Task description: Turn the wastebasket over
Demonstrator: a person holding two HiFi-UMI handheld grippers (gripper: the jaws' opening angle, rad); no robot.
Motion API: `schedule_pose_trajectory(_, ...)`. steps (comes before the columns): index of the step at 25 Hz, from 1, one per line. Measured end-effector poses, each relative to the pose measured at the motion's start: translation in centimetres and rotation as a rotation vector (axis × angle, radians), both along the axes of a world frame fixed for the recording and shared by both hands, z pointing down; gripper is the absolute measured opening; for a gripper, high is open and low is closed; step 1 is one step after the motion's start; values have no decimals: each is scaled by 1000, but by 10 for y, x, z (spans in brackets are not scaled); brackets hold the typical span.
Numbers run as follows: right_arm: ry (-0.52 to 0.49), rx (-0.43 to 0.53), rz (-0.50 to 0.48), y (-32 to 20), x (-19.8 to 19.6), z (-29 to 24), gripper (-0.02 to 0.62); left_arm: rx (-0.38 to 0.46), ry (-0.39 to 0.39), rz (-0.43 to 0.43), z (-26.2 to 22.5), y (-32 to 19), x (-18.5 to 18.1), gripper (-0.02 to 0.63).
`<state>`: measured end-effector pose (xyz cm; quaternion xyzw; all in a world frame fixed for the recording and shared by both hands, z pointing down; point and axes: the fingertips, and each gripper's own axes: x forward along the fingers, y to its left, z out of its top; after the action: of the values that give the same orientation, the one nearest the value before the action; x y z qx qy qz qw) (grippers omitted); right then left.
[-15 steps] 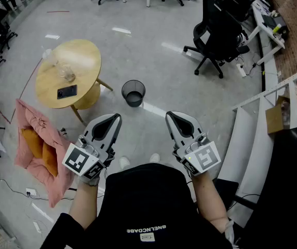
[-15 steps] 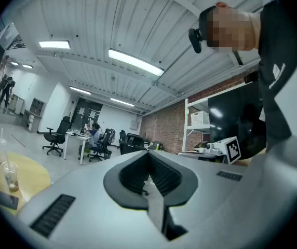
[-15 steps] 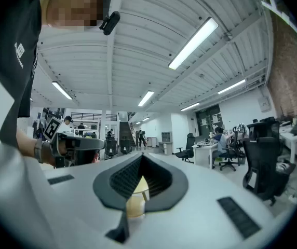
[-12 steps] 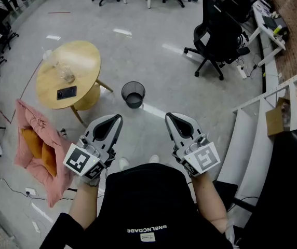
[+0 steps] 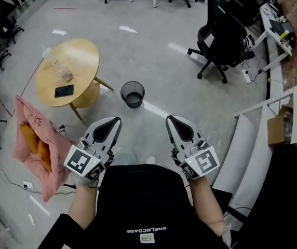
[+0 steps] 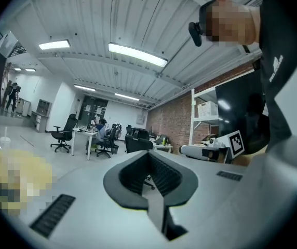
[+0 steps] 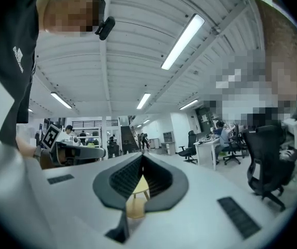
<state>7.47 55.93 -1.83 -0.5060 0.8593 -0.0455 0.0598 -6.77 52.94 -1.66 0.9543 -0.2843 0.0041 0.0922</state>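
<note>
A black mesh wastebasket (image 5: 133,93) stands upright on the grey floor ahead of me, its mouth facing up. My left gripper (image 5: 114,120) is held level at waist height, well short of the basket, jaws shut with nothing between them. The right gripper (image 5: 169,119) hangs level beside it, also shut and empty. In the left gripper view the left gripper (image 6: 149,154) shows closed jaws against the office background. Likewise the right gripper (image 7: 140,158) shows closed jaws in the right gripper view. The basket is not visible in either gripper view.
A round wooden table (image 5: 68,72) with a phone and a clear bag stands left of the basket. A pink cushion pile (image 5: 34,144) lies on the floor at the left. A black office chair (image 5: 224,35) is at the right, and white shelving (image 5: 252,139) runs along the right side.
The view has shifted slightly forward; the basket and table sit a little nearer the grippers. Both grippers keep the same pose, shut.
</note>
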Motion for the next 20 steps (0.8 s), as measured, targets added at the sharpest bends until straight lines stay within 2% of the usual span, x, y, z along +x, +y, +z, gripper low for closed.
schedule_pose_trajectory(4, 6, -33, -10, -21, 5, 13, 9, -34, 8, -14, 15, -19, 0, 14)
schedule_pose_trajectory(8, 72, -82, 5, -61, 5, 33, 11, -57, 29, -13, 27, -61, -1, 14)
schedule_pose_trajectory(15, 116, -159, 12, -166, -8, 60, 11, -101, 6, -1, 56, -167, -17, 14)
schedule_pose_trajectory(20, 108, -226, 40, -244, -25, 66, 11, -132, -17, 31, 68, -229, -33, 14)
